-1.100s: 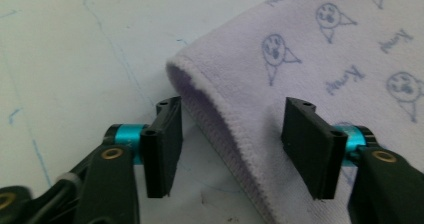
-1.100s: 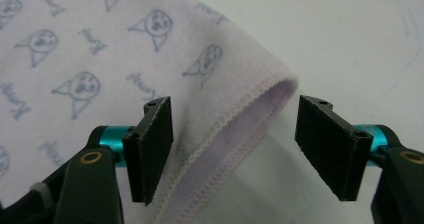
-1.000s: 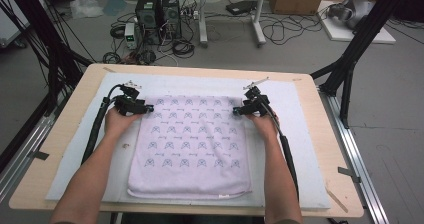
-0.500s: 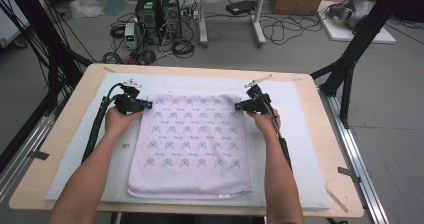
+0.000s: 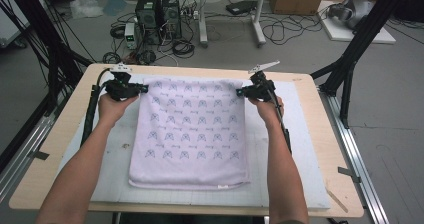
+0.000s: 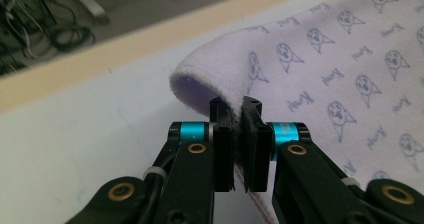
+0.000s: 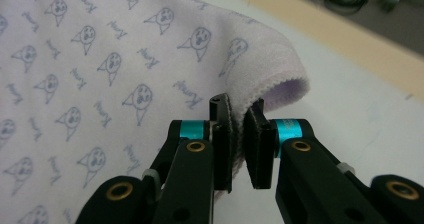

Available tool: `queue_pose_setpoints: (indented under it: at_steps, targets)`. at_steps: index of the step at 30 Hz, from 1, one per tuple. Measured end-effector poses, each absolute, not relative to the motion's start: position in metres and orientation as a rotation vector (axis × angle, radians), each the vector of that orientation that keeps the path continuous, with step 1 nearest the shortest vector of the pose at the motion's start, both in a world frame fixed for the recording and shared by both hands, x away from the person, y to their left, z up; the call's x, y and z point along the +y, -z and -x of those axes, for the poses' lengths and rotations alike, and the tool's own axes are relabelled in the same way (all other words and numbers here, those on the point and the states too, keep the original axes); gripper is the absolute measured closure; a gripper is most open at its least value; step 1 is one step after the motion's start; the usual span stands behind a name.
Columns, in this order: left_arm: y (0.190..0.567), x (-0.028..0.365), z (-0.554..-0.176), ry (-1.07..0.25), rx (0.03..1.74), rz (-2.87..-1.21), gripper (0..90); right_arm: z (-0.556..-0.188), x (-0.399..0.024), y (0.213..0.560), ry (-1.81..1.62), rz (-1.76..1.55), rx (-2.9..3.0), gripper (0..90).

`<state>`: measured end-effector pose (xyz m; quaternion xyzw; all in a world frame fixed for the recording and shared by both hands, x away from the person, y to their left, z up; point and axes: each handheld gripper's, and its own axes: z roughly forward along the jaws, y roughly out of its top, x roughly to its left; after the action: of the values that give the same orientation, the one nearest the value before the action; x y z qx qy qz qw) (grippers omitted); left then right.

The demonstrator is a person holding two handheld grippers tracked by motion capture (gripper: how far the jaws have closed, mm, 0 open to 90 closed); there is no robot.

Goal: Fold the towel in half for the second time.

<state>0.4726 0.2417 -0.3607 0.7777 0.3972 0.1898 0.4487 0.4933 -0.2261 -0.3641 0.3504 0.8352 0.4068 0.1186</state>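
A lilac towel (image 5: 190,134) printed with small blue faces lies on the white mat (image 5: 112,149). Its far edge is raised off the mat. My left gripper (image 5: 142,89) is shut on the far left corner. In the left gripper view the pads (image 6: 236,106) pinch the folded hem of the towel (image 6: 325,59). My right gripper (image 5: 240,91) is shut on the far right corner, and the right gripper view shows the jaws (image 7: 239,109) clamping the towel's (image 7: 100,59) edge. The near edge still rests flat on the mat.
The mat covers most of the wooden table (image 5: 320,114). Past the table's far edge, computer towers (image 5: 157,9) and loose cables sit on the floor. Black frame legs (image 5: 350,64) stand at both sides.
Both hands have risen, with each gripper closed on a far corner. The towel's far edge has come up off the mat and stretches taut between them.
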Motion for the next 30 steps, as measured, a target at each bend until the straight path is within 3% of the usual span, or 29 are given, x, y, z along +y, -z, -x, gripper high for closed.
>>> queue_pose_setpoints:
  at_steps: [5,18,30]
  targets:
    - [0.346,0.243,-0.469,-0.456,0.933,-1.9,84.7,-0.488,-0.235,0.344,-1.234,-1.027,2.419,83.6]
    - [0.363,0.253,-0.422,-0.396,0.834,-1.896,84.6,-0.448,-0.243,0.351,-1.327,-0.942,2.509,83.5]
    - [0.398,0.261,-0.352,-0.321,0.754,-1.959,84.1,-0.376,-0.249,0.39,-1.335,-0.875,2.599,83.6]
